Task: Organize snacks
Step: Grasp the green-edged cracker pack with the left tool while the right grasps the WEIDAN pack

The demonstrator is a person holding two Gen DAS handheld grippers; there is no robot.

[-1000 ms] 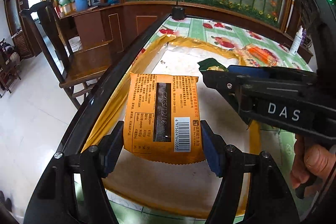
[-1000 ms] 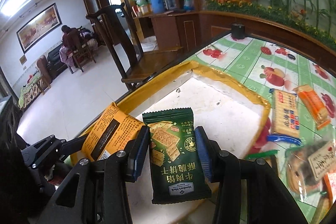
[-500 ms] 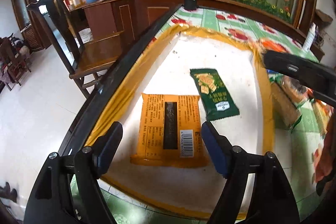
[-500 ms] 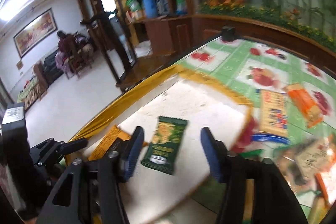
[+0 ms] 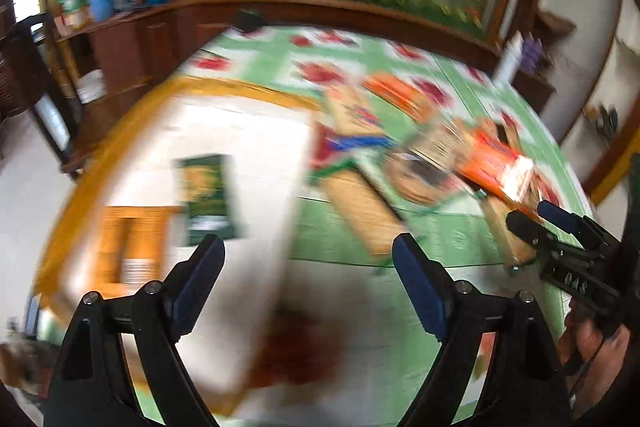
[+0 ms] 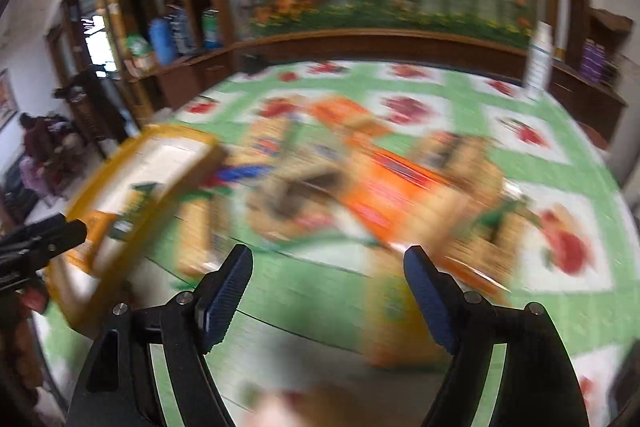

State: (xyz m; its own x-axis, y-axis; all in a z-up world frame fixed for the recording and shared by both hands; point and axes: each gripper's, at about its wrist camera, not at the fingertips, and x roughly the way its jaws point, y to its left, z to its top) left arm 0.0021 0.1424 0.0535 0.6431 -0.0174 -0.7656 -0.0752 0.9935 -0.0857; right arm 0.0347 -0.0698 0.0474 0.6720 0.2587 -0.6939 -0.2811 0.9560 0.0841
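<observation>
Clearly both sets of jaws stand wide apart with nothing between them. The left gripper (image 5: 308, 275) hovers above the near edge of the yellow-rimmed tray (image 5: 240, 89), where a green cracker packet (image 5: 208, 195) and an orange snack packet (image 5: 132, 247) lie side by side, ahead and to the left of its jaws. The right gripper (image 6: 328, 291) points at the heap of loose snacks (image 6: 360, 183) on the bench (image 6: 312, 291) with its green fruit-print cloth, straight ahead of its jaws; blur hides what each packet is. By my judgement two packets are filed and the step in hand is fetching the next. That calls for settling on one packet at the edge of the heap and closing on it squarely.
</observation>
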